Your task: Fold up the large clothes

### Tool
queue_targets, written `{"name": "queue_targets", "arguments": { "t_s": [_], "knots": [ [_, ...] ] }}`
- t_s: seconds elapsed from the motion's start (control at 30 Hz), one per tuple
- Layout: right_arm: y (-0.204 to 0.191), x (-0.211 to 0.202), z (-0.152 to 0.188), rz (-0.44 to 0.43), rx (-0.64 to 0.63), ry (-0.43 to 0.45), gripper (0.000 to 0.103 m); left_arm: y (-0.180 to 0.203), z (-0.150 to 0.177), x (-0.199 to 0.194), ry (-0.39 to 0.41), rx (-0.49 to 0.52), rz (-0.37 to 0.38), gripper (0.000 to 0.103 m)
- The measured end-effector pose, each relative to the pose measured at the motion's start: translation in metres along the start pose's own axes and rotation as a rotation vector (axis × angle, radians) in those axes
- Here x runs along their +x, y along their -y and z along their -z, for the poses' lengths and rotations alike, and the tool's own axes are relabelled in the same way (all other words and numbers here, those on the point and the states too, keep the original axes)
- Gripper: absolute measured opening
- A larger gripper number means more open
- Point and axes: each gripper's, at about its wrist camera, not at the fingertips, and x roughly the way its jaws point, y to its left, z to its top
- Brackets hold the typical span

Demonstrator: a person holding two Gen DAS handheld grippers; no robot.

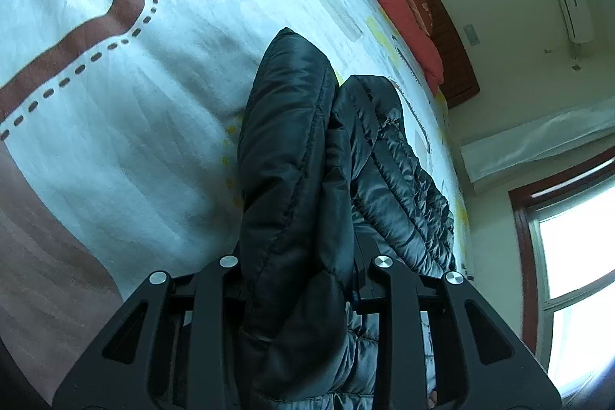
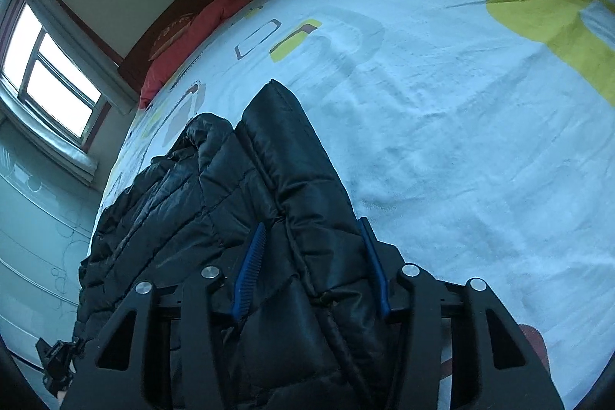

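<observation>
In the left wrist view, the left gripper (image 1: 303,279) is clamped on a thick fold of the black puffer jacket (image 1: 292,148), whose padded bulk fills the gap between the jaws so fully that the pads themselves are hidden. From this grip the jacket's long axis runs straight ahead along the fingers, ending in a rounded quilted end out over the patterned bedspread (image 1: 127,125). A second, shinier lobe of the jacket lies just beside the gripped one, toward the edge of the bed nearest the window (image 1: 576,256), with the red pillows (image 1: 399,14) farther on by the headboard. In the right wrist view, the right gripper (image 2: 313,268) likewise pinches a padded strip of the same jacket between its blue pads (image 2: 250,268), and here too the strip extends forward from the jaws. The rest of the jacket is heaped on the window side, close to that edge of the bed, while a wide bare stretch of bedspread opens on the other side. Judging from both views, each gripper holds its own part of the garment with the fabric pointing away from it, and neither looks clearly nearer to the free end. The coming fold probably turns on carrying the held edges across the jacket's long axis toward the open middle of the bed, rather than toward the crowded window-side edge.
</observation>
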Motion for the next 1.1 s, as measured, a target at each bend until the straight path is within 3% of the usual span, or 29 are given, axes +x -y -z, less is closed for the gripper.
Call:
{"name": "queue_targets", "arguments": {
  "t_s": [0.07, 0.27, 0.57, 0.8, 1.1],
  "knots": [
    [-0.015, 0.012, -0.001, 0.008, -0.011, 0.006, 0.047, 0.005, 0.002, -0.002, 0.010, 0.020, -0.016, 0.028],
    [0.005, -0.005, 0.004, 0.018, -0.025, 0.023, 0.046, 0.046, 0.009, -0.021, 0.072, 0.137, -0.049, 0.024],
    [0.021, -0.022, 0.009, 0.017, -0.025, 0.033, 0.045, 0.131, 0.033, -0.041, 0.085, 0.326, 0.053, 0.024],
    [0.029, -0.026, 0.010, 0.001, -0.012, 0.037, 0.044, 0.185, 0.074, -0.022, 0.069, 0.499, 0.042, 0.024],
    [0.037, -0.030, 0.013, -0.009, -0.009, 0.043, 0.044, 0.218, 0.135, 0.021, 0.021, 0.677, 0.003, 0.024]
  ]
}}
